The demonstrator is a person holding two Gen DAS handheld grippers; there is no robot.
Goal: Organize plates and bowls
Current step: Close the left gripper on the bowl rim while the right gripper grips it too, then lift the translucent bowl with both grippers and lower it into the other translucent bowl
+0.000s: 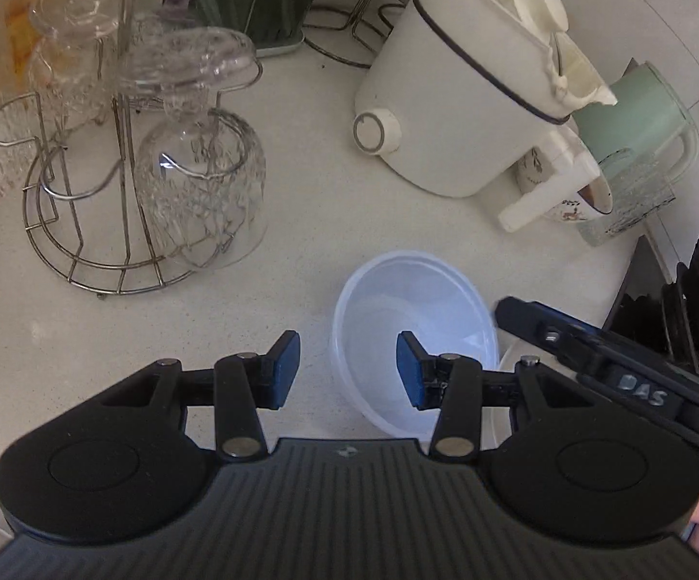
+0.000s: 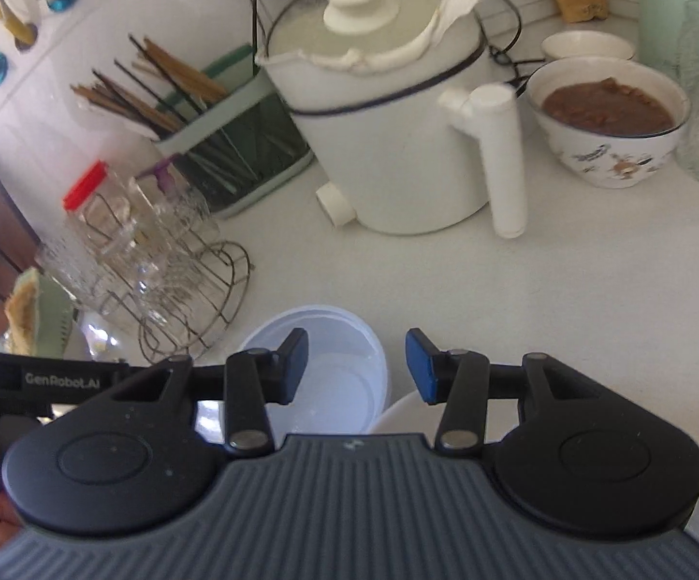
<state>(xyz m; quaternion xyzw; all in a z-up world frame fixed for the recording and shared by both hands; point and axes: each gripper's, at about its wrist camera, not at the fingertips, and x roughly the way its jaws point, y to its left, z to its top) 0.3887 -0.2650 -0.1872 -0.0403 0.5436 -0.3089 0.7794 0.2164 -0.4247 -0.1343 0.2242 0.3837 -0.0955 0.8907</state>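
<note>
Plastic bowl [image 1: 412, 338] at bottom centre looks light, thin and a bit slippery; I'd pinch its rim. Left gripper [image 1: 348, 369] and right gripper [image 2: 356, 366] both gape, holding nothing.

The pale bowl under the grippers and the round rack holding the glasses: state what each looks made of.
Bowl: probably thin plastic, translucent bluish white with a soft, frosted sheen; the counter shows faintly through its wall.
Rack: metal wire, bare and silvery, likely steel; thin bent rods joined in rings, with dull grey glints.
</note>
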